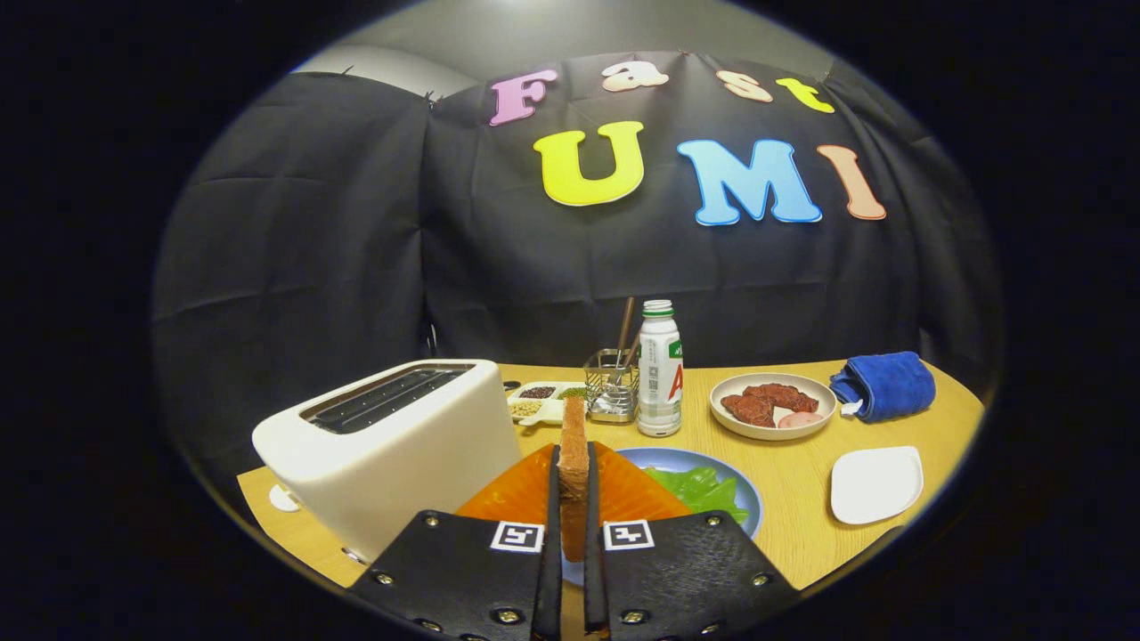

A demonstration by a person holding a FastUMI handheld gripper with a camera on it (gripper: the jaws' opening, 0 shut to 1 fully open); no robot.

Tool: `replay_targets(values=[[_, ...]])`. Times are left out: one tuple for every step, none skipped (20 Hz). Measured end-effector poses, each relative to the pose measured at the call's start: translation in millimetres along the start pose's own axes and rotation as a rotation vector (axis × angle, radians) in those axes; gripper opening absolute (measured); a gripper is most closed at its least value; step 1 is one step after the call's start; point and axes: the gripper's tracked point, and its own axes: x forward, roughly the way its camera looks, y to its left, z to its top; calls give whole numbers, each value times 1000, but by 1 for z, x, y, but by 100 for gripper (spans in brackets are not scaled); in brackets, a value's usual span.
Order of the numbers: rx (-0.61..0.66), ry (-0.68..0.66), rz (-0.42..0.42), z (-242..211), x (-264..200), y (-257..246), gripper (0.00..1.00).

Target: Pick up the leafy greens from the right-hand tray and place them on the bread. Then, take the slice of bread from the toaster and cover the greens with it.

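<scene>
while the bread (573, 463) stands on edge, clamped between both fingers of the gripper (573, 499), the greens (699, 490) lie on the blue plate (748, 499) just beyond, with the toaster (392, 445) beside the fingers.

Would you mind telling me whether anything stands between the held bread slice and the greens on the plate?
Nothing visible does: the tongs are shut on the bread slice, upright, and the greens lie uncovered on the blue plate just beyond.
</scene>
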Motion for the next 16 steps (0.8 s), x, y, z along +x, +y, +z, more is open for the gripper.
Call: replay_targets(values=[[-3,4,-5,-3,2,-3,10],[-5,15,-7,-5,4,-5,10],[-18,36,-5,-10,7,-7,10],[-25,44,-4,-10,6,-10,10],[-28,52,-5,-11,6,-12,12],[-29,59,-11,-12,7,-15,14],[-34,68,-13,-15,8,-19,17],[-42,78,-16,-18,9,-21,17],[-58,92,-22,-20,7,-25,21],[-74,99,-26,-22,8,-29,23],[-94,114,-30,-26,10,-32,28],[-107,118,-37,-27,10,-36,32],[-111,127,-42,-30,11,-38,34],[-111,127,-41,-31,12,-39,39],[-112,129,-45,-30,12,-41,39],[-116,133,-46,-30,13,-43,39]])
